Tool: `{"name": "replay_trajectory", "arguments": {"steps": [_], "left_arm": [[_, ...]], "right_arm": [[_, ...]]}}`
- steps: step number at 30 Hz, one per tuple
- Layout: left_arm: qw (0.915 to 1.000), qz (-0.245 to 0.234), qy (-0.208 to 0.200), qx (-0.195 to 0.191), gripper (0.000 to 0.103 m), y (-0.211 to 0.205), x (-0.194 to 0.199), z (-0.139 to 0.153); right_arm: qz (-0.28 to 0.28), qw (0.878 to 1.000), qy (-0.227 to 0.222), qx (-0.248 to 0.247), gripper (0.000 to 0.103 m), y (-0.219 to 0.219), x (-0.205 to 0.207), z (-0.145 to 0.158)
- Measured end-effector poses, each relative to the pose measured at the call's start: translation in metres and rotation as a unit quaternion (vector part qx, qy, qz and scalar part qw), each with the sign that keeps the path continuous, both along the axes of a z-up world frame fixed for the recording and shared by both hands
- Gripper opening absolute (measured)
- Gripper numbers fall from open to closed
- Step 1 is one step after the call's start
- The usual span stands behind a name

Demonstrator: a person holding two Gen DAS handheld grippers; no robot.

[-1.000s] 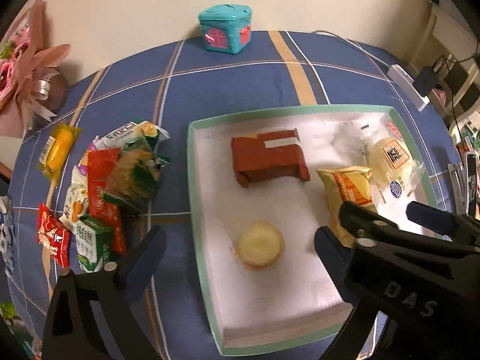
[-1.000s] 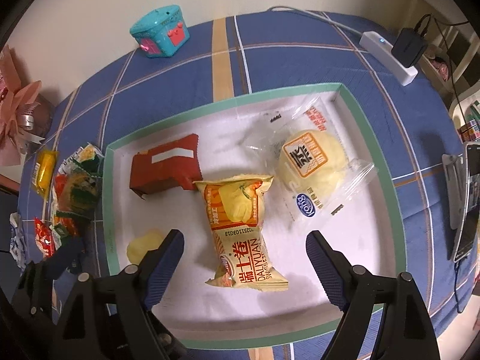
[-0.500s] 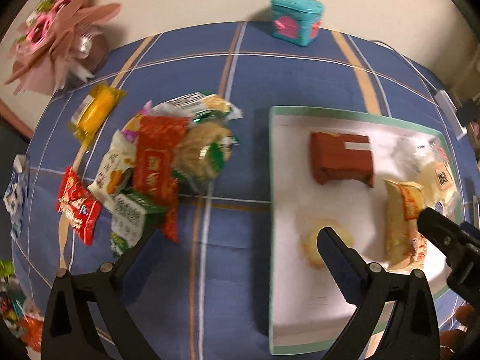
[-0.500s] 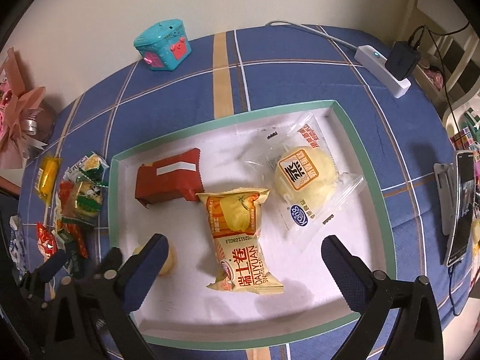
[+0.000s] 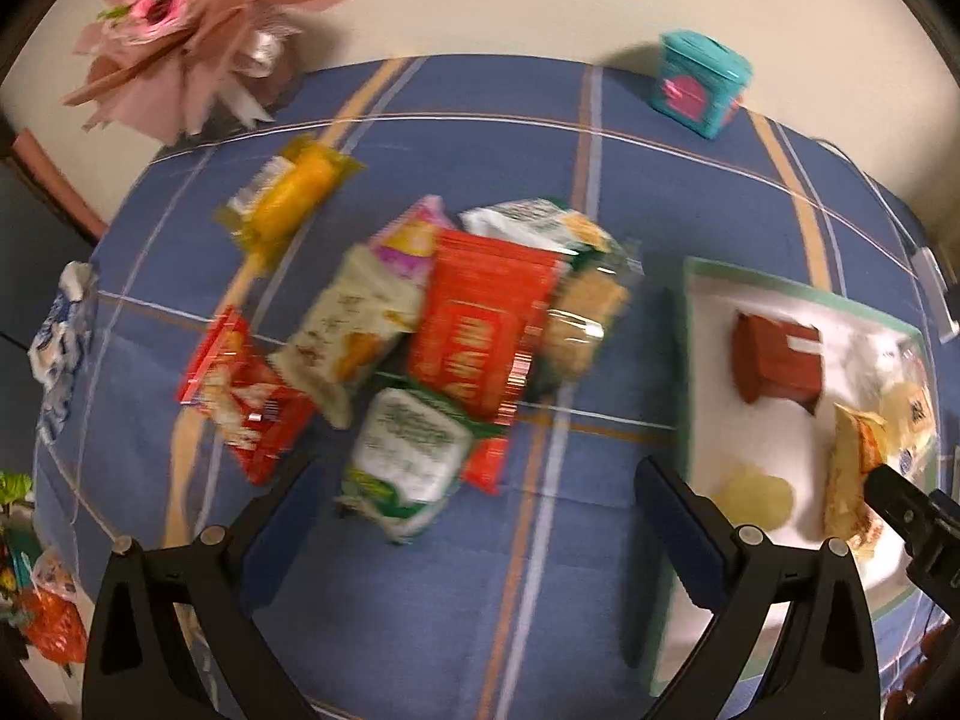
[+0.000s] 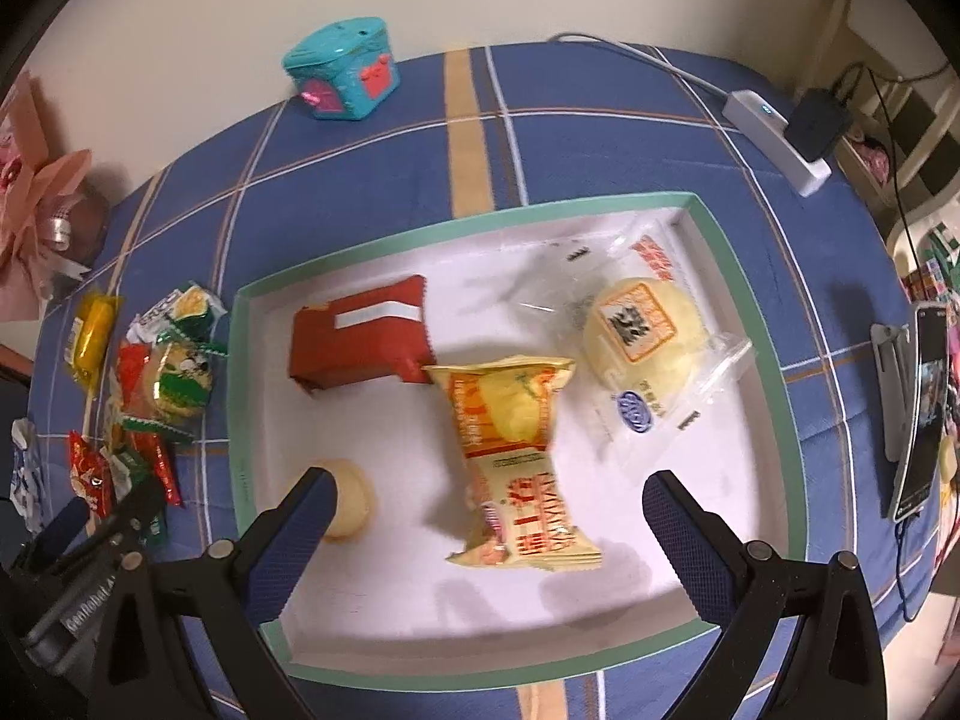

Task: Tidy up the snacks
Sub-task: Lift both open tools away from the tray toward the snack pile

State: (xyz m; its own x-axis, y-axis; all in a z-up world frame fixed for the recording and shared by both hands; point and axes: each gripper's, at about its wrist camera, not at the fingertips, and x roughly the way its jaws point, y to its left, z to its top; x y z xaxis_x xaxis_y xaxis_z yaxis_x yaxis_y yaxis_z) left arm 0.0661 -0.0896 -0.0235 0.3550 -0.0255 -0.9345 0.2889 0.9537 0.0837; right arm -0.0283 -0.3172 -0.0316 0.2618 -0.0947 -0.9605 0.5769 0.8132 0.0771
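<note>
- A plain cream wall [image 6: 198, 6] rose directly behind the table [image 6: 600, 138], lit by warm indoor light.
- The table wore a blue cloth crossed by white and tan stripes.
- A teal toy box [image 6: 345, 69] with pink patches stood at the far edge, against the wall.
- A pink paper bouquet [image 5: 186, 18] sat at the far left corner.
- A white power strip [image 6: 780, 138] with a black adapter plugged in lay at the far right, its cable trailing along the wall.
- A phone on a stand [image 6: 912, 408] stood at the right edge.
- Pale shelving [image 6: 900, 138] beyond the right side looked cluttered.
</note>
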Motion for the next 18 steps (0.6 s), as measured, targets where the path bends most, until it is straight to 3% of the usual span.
{"name": "replay_trajectory", "arguments": {"steps": [18], "left_arm": [[0.9903,0.137,-0.014,-0.015,0.102,0.13,0.037,0.013]], "right_arm": [[0.103,0.995,-0.016,0.01,0.103,0.109,0.052,0.003]]}}
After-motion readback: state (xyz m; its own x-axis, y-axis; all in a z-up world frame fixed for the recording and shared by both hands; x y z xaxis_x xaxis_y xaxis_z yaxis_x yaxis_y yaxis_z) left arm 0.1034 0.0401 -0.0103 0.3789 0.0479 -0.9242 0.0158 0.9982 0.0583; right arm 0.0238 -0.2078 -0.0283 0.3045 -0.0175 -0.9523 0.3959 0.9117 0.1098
